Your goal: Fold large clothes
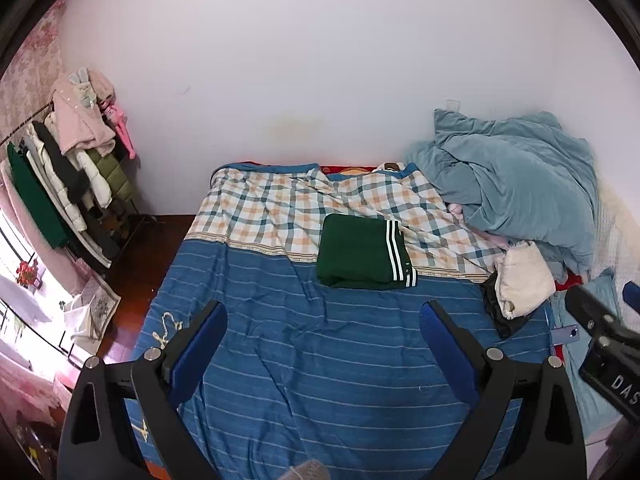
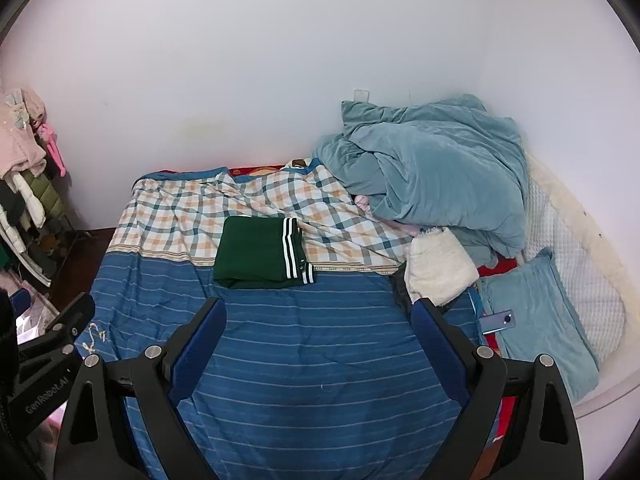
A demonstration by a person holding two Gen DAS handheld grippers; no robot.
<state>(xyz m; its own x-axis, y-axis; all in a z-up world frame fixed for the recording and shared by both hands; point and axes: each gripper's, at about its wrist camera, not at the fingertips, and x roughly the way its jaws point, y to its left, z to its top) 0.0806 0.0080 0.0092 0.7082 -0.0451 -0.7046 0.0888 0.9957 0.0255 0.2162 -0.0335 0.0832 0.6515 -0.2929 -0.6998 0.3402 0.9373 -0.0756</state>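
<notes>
A dark green garment with white stripes [image 1: 364, 255] [image 2: 260, 254] lies folded into a neat rectangle on the bed, where the checked cover meets the blue striped sheet [image 1: 320, 344] [image 2: 312, 340]. My left gripper [image 1: 323, 312] hovers open above the striped sheet, short of the garment, with nothing between its blue pads. My right gripper [image 2: 319, 309] is open too, over the same sheet and just in front of the garment. Each gripper shows at the edge of the other's view. A cream fleece garment [image 1: 522, 282] [image 2: 438, 270] sits crumpled on a dark one at the right.
A heaped teal blanket [image 1: 516, 184] [image 2: 436, 172] fills the bed's far right corner against the white wall. A phone [image 2: 496, 322] lies by a teal pillow [image 2: 540, 320]. A clothes rack [image 1: 68, 176] full of coats stands left of the bed.
</notes>
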